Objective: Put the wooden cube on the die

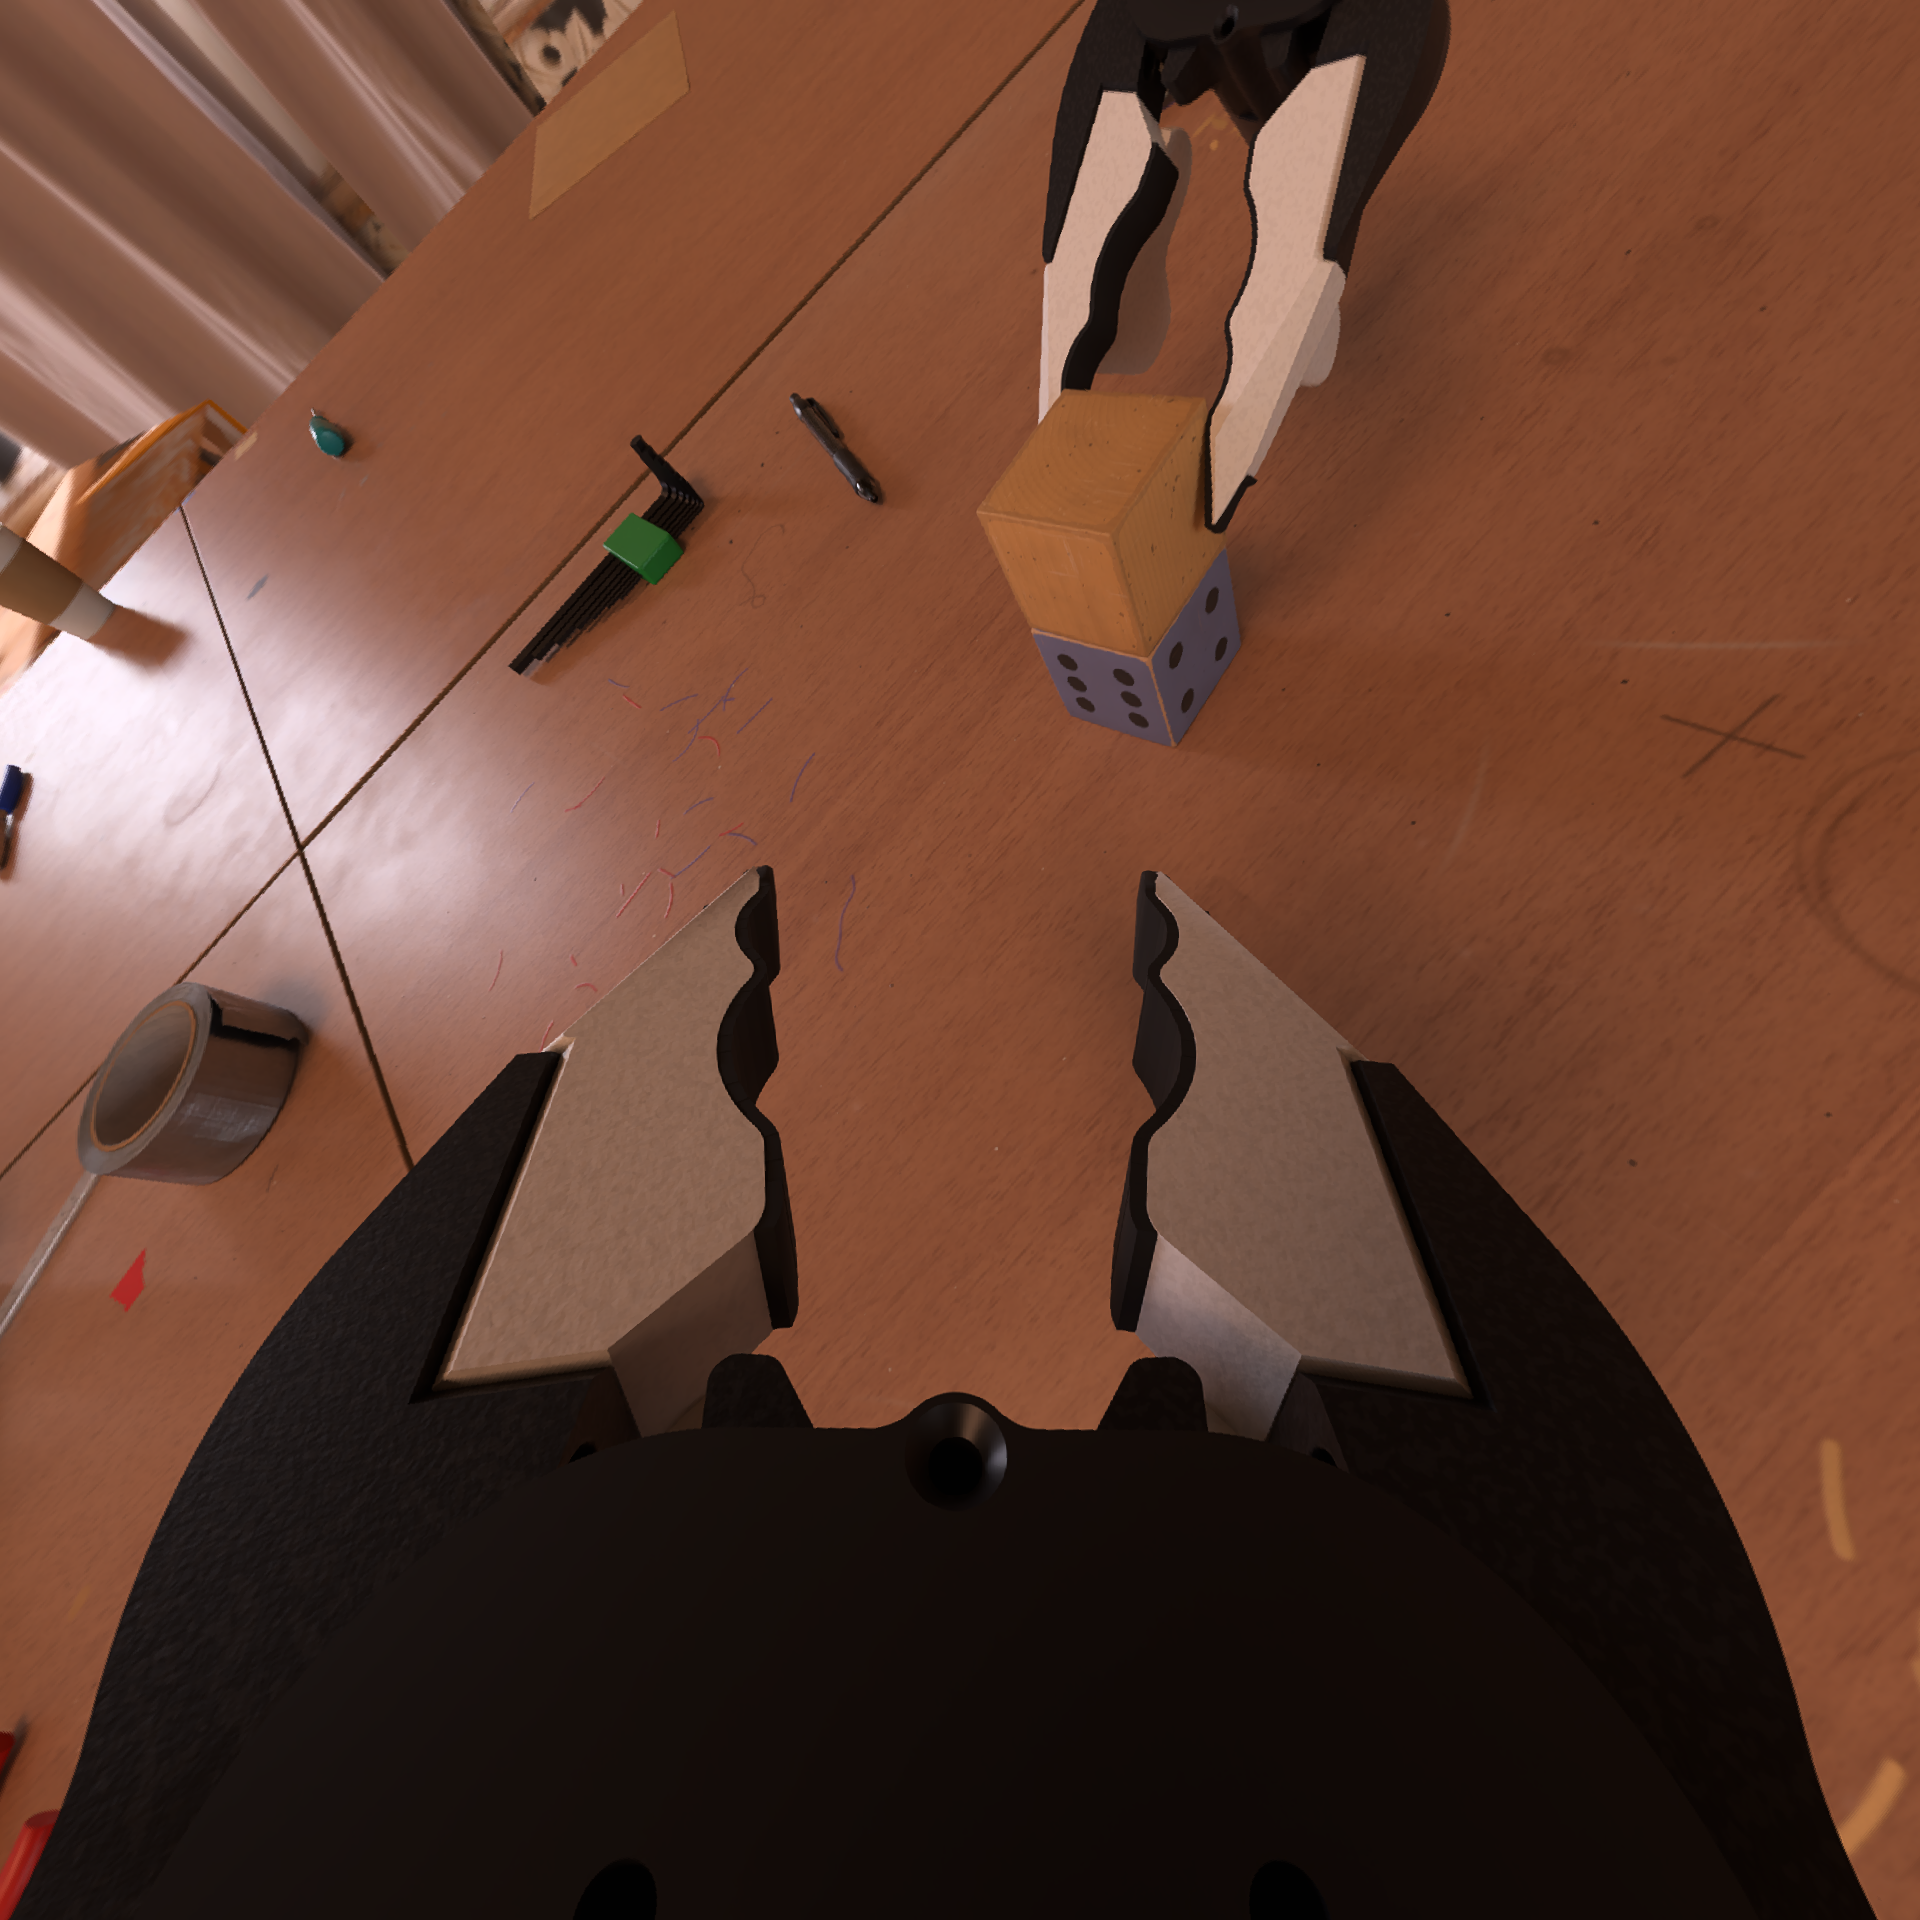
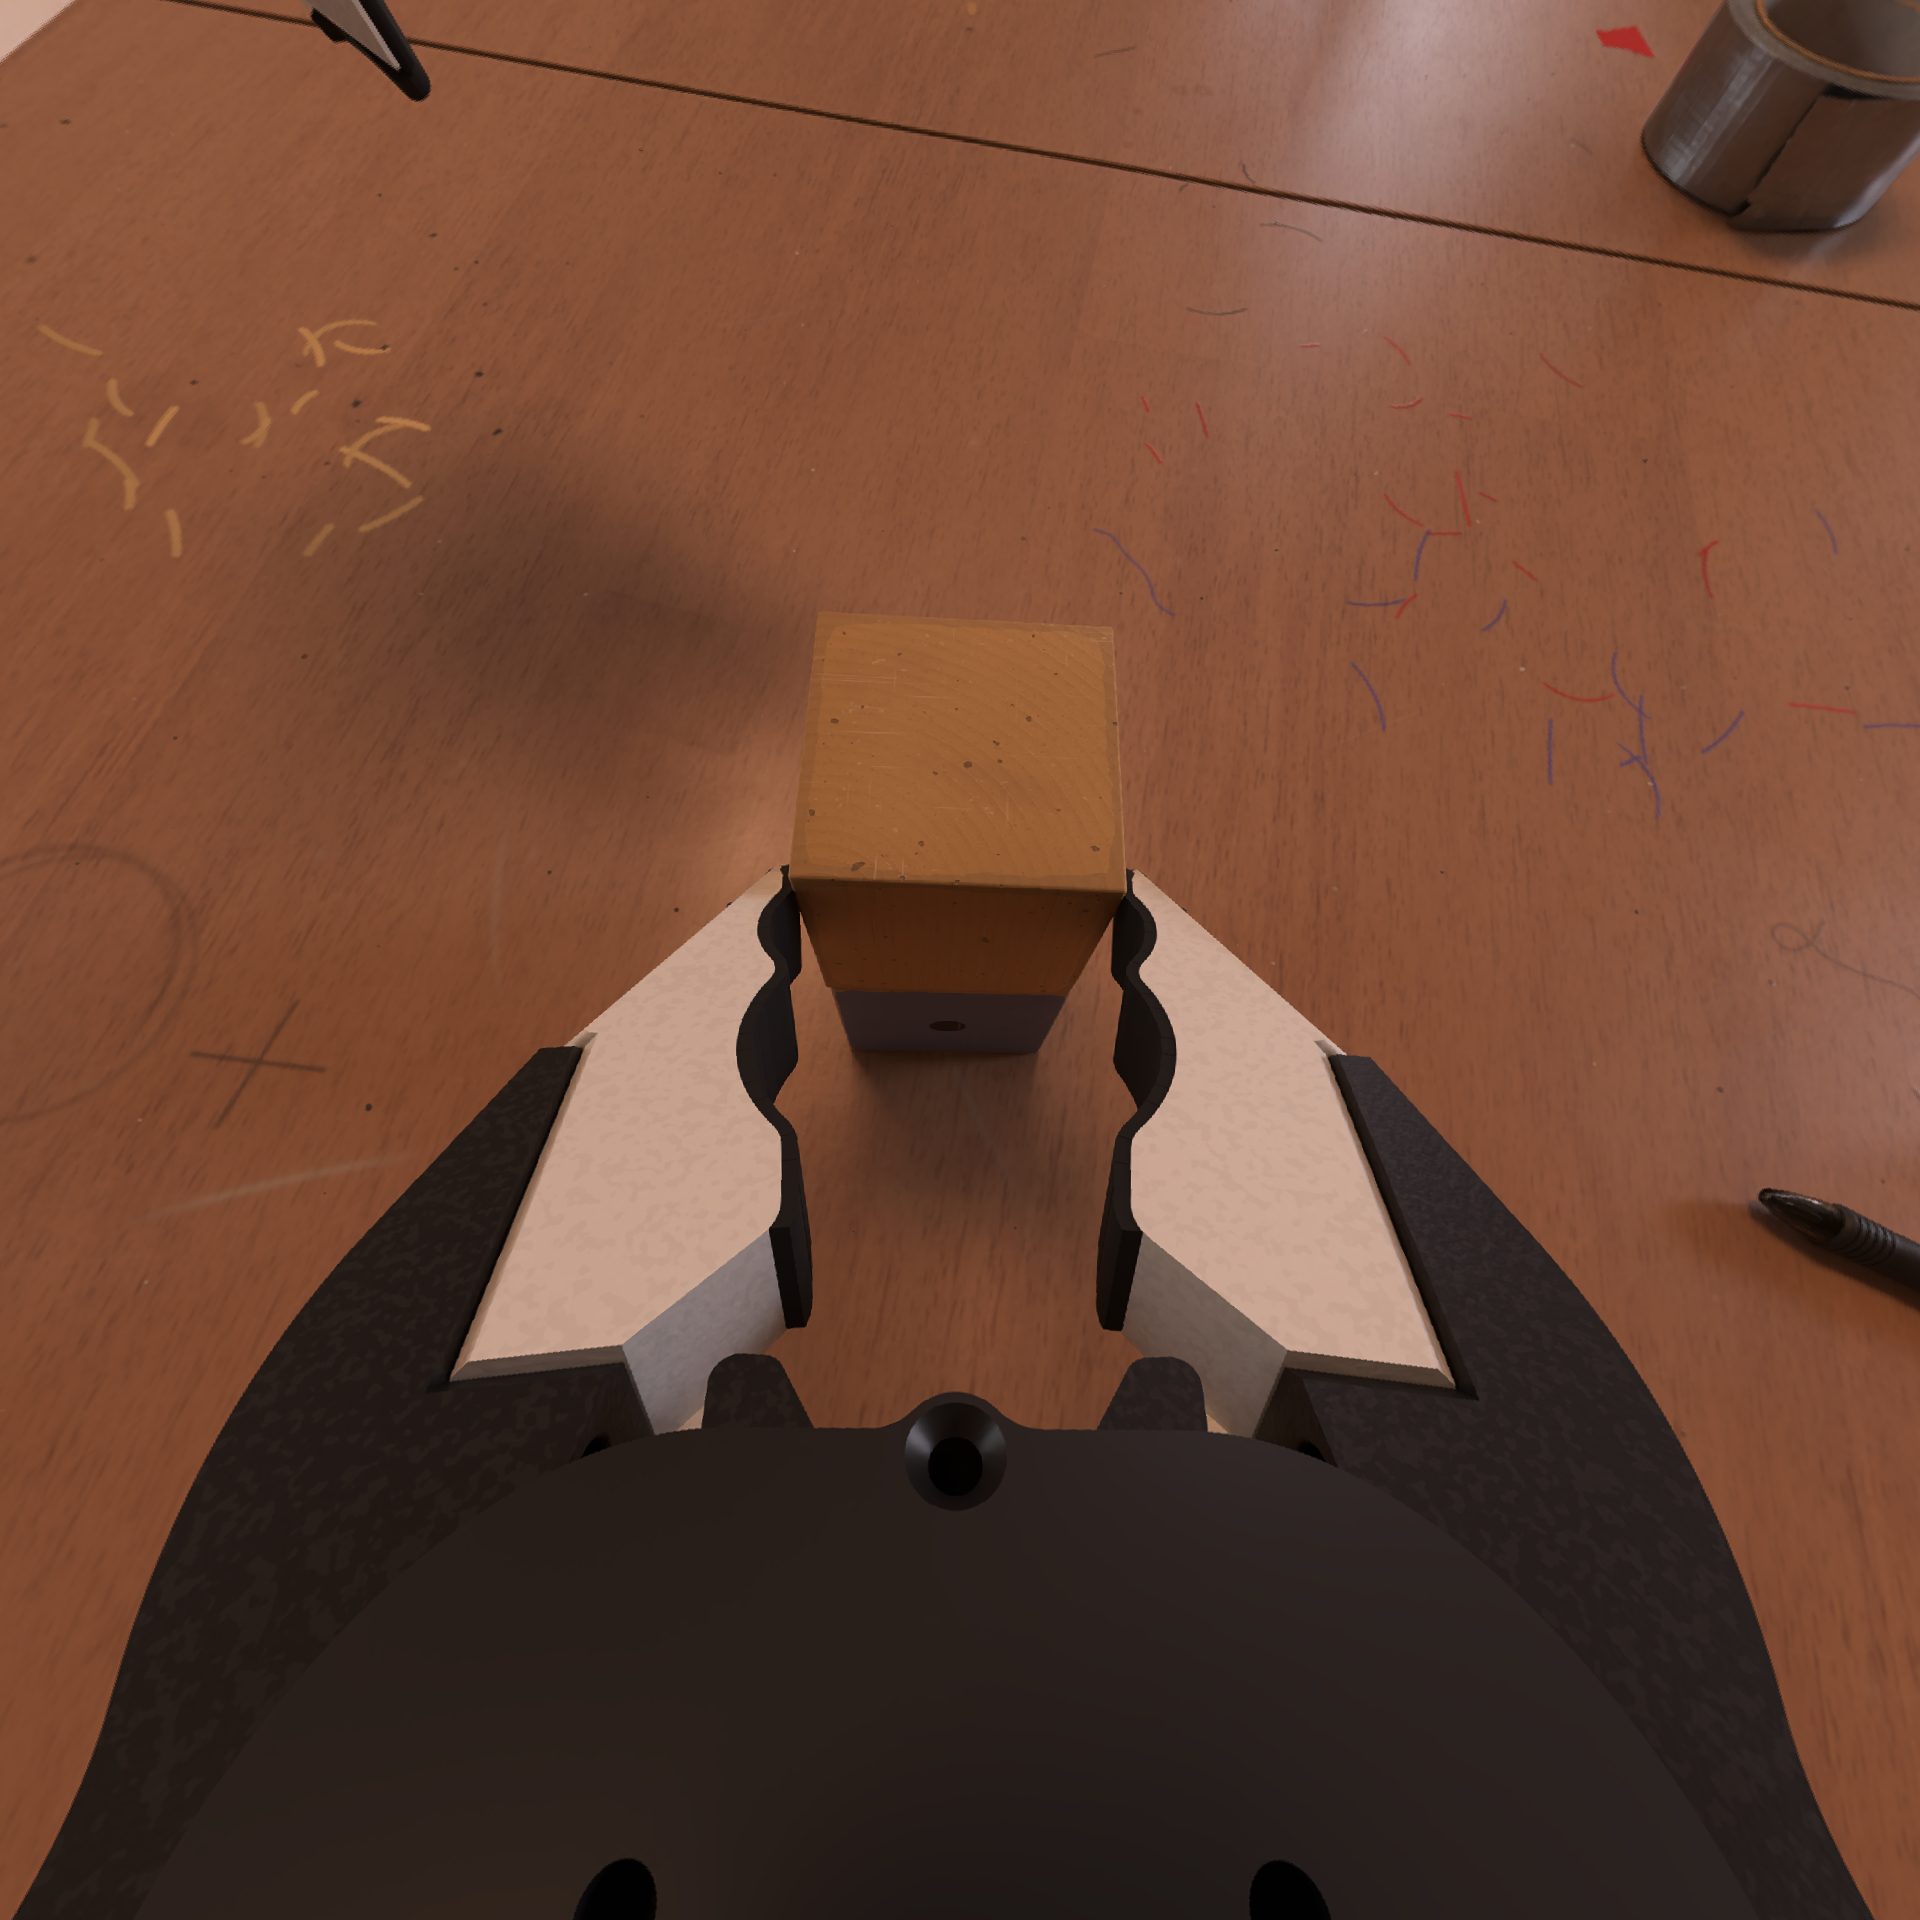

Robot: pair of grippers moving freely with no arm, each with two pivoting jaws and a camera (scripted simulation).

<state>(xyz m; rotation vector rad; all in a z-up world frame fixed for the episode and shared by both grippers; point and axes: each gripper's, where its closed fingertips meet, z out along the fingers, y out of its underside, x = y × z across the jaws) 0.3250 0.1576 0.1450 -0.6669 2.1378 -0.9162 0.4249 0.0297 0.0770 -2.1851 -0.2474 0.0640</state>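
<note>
The orange-brown wooden cube [image 2: 956, 753] sits directly on top of the pale lilac die with dark pips [image 1: 1148, 681], and the two form a small stack on the reddish-brown wooden tabletop [image 1: 1455, 935]. The right gripper [image 2: 956, 894], black with cream finger plates, reaches down to the cube from above, one fingertip on each of two opposite cube faces; in the right wrist view the black pads [image 2: 781, 940] appear to touch the near corners of the cube, so the fingers look clamped on it, though a hairline gap cannot be ruled out. Only a narrow strip of the die shows under the cube in that view. The left gripper [image 1: 954, 878] hangs above bare table, well apart from the stack, with its fingers spread wide and nothing between them. To the left of the stack in the left wrist view lie a dark pen [image 1: 834, 448], a set of black hex keys in a green holder [image 1: 623, 561], and, farther off, a grey roll of duct tape [image 1: 187, 1086] standing on its side. Thin red and blue scribbles [image 1: 696, 769] mark the tabletop between the hex keys and the left gripper.
</note>
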